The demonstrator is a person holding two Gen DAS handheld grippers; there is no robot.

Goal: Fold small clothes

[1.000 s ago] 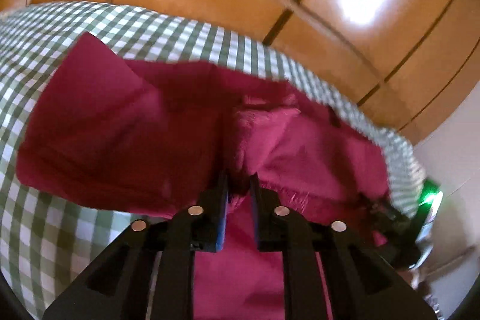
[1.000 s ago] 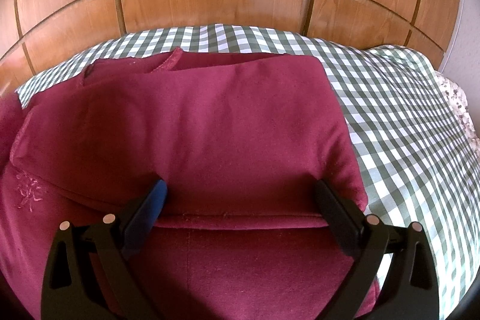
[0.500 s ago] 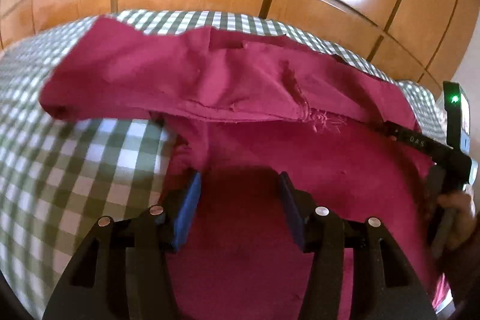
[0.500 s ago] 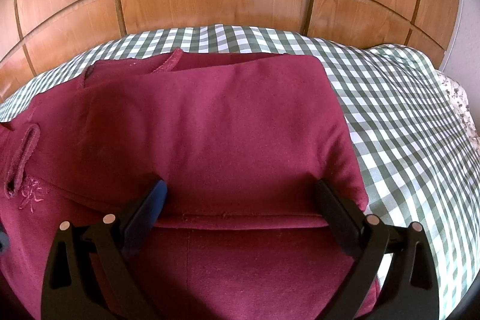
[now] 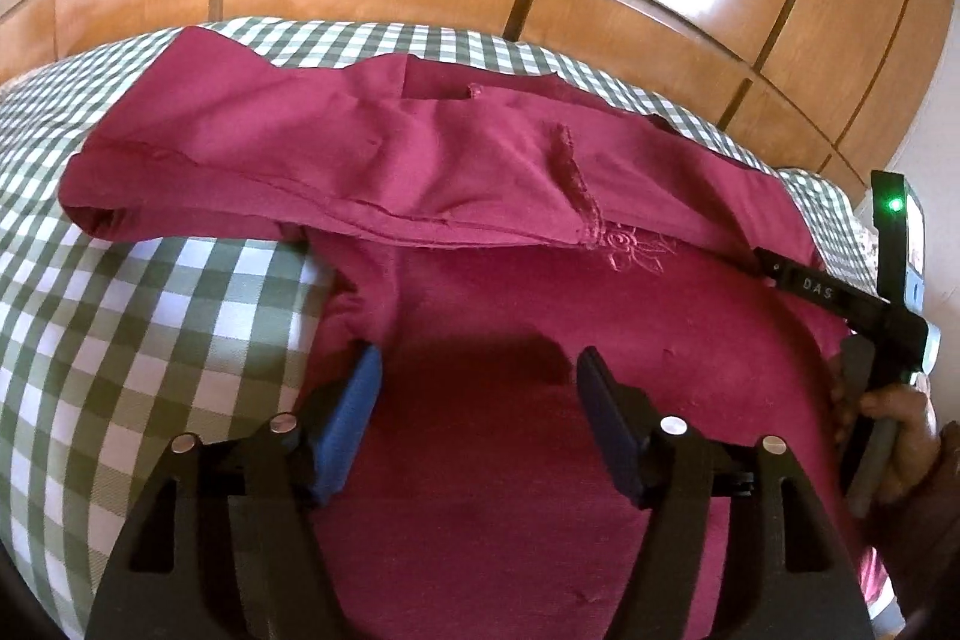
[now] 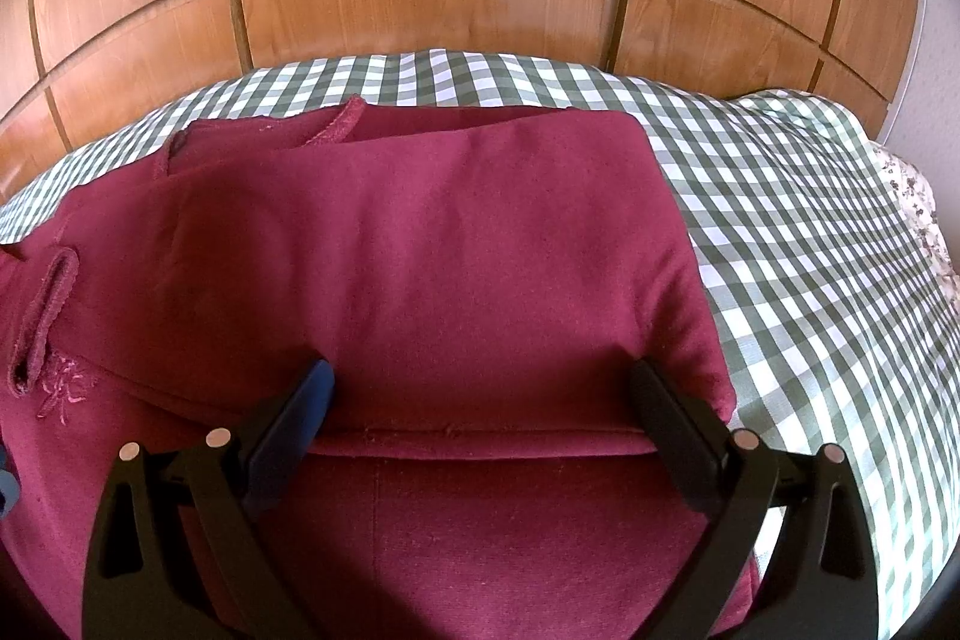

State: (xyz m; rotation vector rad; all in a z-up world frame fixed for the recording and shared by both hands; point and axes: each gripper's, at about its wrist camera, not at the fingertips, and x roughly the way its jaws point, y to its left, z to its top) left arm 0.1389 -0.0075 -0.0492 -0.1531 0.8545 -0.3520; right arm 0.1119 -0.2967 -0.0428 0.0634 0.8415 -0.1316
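Note:
A dark red garment (image 5: 480, 232) lies on the green checked bedcover (image 5: 150, 316), with its sleeve folded across the top and small embroidery (image 5: 630, 247) showing. My left gripper (image 5: 477, 370) is open and empty, low over the garment's lower left part. In the right wrist view the same garment (image 6: 432, 268) has a folded panel lying over its body. My right gripper (image 6: 480, 388) is wide open, fingers resting on either side of that fold's hem, holding nothing. The right gripper's body and the hand on it show at the left wrist view's right edge (image 5: 864, 304).
A wooden panelled headboard (image 6: 432, 4) stands right behind the bed. Bare checked cover (image 6: 810, 244) stretches to the right of the garment, and a floral fabric edge (image 6: 918, 214) shows at the far right.
My left gripper let go of the sleeve it pinched, opened wide and drew back; the sleeve now lies folded across the garment. The right gripper has stayed still.

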